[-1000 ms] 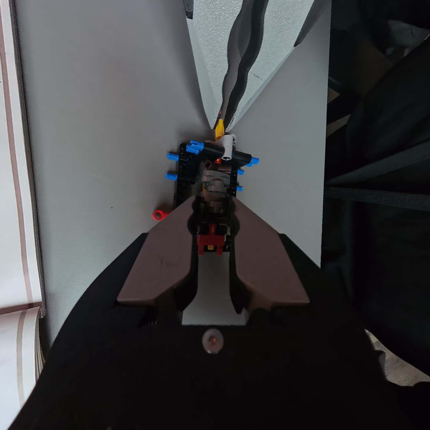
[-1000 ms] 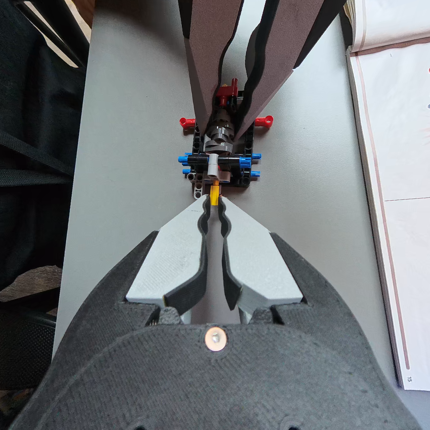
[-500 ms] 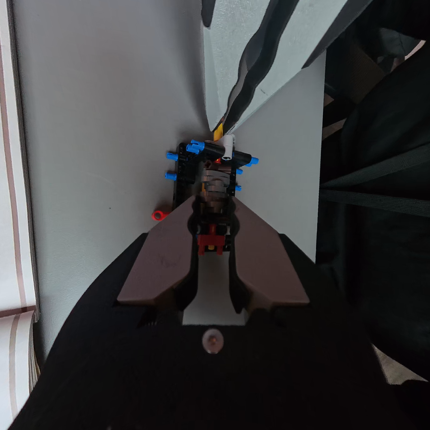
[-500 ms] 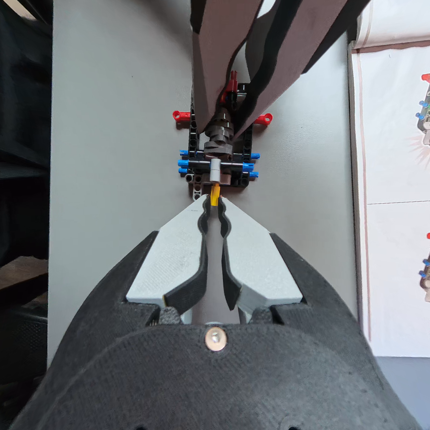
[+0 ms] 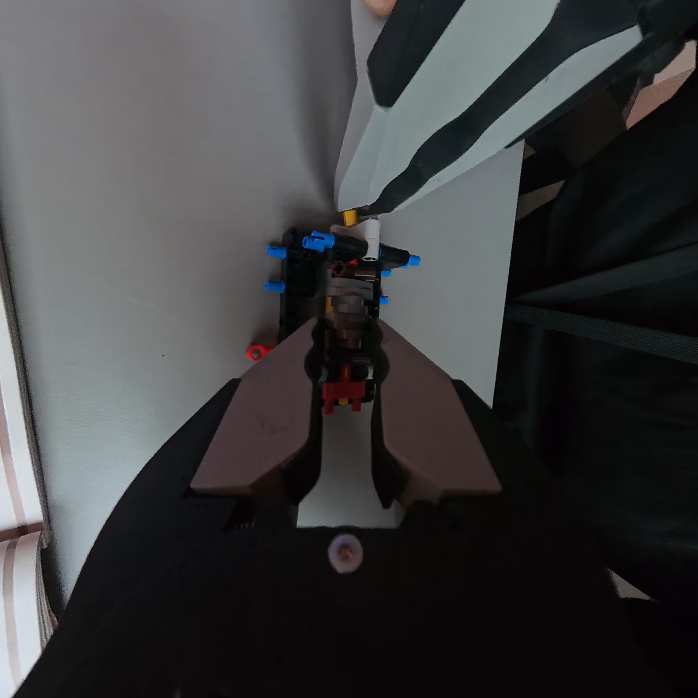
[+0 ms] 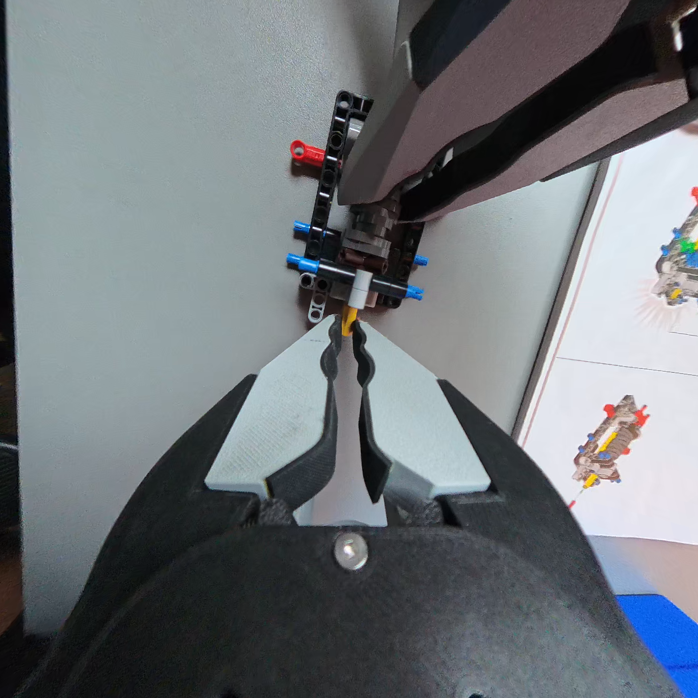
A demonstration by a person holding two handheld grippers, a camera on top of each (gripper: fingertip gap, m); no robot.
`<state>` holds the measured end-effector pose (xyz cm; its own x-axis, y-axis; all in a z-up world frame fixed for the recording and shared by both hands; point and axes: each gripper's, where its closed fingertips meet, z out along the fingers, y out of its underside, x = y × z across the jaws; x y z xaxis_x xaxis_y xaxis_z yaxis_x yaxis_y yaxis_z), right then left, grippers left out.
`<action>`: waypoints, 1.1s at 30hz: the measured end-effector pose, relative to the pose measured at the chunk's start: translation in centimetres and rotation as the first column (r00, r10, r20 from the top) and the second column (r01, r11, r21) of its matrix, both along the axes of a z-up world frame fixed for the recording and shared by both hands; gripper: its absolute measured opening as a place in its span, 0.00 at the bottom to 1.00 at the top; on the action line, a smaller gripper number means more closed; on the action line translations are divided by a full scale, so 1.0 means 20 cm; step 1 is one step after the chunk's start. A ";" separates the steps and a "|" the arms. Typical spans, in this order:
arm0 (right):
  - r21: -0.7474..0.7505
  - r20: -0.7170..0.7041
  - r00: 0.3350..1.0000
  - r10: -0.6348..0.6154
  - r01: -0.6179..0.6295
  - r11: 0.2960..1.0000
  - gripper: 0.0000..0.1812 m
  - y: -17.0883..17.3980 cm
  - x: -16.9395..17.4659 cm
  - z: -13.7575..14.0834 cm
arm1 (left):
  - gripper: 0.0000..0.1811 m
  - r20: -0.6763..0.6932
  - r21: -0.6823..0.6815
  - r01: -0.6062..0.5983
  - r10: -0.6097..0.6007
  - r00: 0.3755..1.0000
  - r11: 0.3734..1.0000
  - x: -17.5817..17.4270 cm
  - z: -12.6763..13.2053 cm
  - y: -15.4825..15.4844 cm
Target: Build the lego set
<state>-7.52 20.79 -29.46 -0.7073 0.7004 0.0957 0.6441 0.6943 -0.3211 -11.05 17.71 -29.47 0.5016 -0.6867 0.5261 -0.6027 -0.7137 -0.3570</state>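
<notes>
The model (image 6: 362, 241) lay on the table (image 6: 151, 189) between both grippers: the left (image 5: 345, 340) clamped its grey core, the right (image 6: 346, 328) pinched its yellow axle (image 6: 348, 325); bare table lay alongside.

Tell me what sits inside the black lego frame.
Inside the black frame: stacked grey and brown gear-like pieces. The left gripper covers the rest; the right gripper pinches the yellow axle.

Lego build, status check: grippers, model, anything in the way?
Left gripper shut on lego model. Right gripper pinching yellow axle at the model's near end. Nothing blocking; instruction booklet lies alongside.
</notes>
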 end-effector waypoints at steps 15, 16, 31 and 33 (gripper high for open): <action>-0.137 0.090 0.996 -0.013 0.025 0.990 0.00 -0.02 0.02 0.03 | 0.11 0.014 -0.036 -0.001 0.002 1.000 0.999 0.05 0.00 0.01; -0.161 0.080 0.996 -0.040 0.053 0.986 0.01 -0.02 0.02 0.03 | 0.11 0.013 -0.030 -0.002 0.002 1.000 1.000 0.04 0.00 0.01; -0.486 -0.107 0.948 -0.300 0.213 0.848 0.11 0.05 0.08 0.02 | 0.16 0.015 0.021 -0.013 0.013 1.000 1.000 0.04 0.02 0.03; -0.495 -0.115 0.949 -0.295 0.203 0.845 0.09 0.05 0.08 0.01 | 0.23 0.056 0.037 -0.031 0.029 0.998 0.999 0.05 0.08 0.03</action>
<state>-5.91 21.71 -29.18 -0.5053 0.8433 -0.1829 0.6741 0.2534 -0.6938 -10.00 18.36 -27.88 0.4927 -0.6921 0.5275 -0.5597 -0.7162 -0.4169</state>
